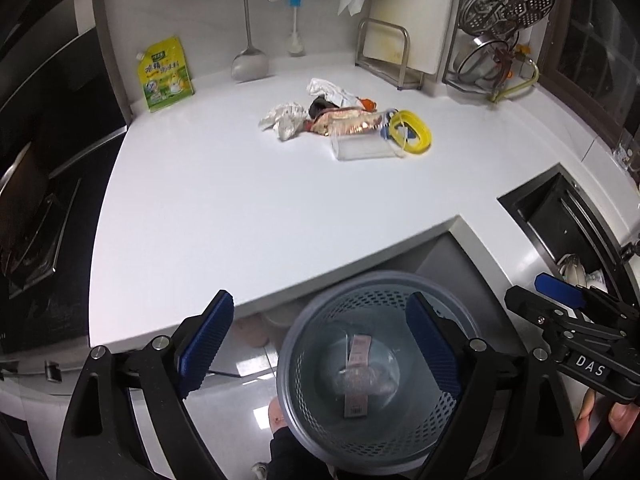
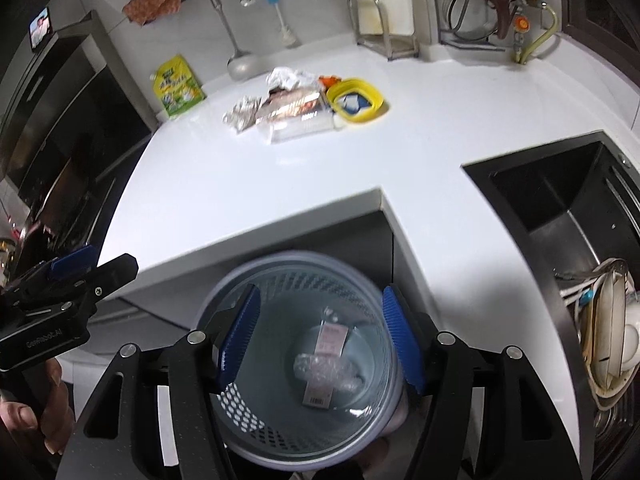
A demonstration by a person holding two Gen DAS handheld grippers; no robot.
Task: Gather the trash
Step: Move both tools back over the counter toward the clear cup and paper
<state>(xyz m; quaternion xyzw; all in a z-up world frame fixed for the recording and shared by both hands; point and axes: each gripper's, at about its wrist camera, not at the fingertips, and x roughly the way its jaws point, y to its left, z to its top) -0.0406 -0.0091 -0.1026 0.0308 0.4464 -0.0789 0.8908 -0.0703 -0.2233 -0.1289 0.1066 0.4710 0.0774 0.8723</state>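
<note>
A grey mesh trash basket (image 1: 304, 340) (image 2: 224, 308) stands on the floor below the counter edge, with a clear wrapper bearing a pink label (image 1: 358, 376) (image 2: 326, 364) in its bottom. A trash pile lies far back on the white counter: crumpled tissues (image 1: 282, 118) (image 2: 242, 114), a shiny snack wrapper (image 1: 348, 120) (image 2: 292, 108), a clear plastic box (image 1: 368, 148) (image 2: 304, 128) and a yellow ring lid (image 1: 412, 130) (image 2: 356, 100). My left gripper (image 1: 320, 344) is open and empty above the basket. My right gripper (image 2: 320, 340) is open and empty above it too.
A yellow-green seasoning pouch (image 1: 166, 74) (image 2: 178, 86) leans on the back wall. A black cooktop (image 1: 36, 216) lies left. A dark sink (image 2: 560, 204) with dishes (image 2: 608, 328) is at the right. A rack with pot lids (image 1: 496, 32) and hanging utensils (image 1: 248, 40) stand at the back.
</note>
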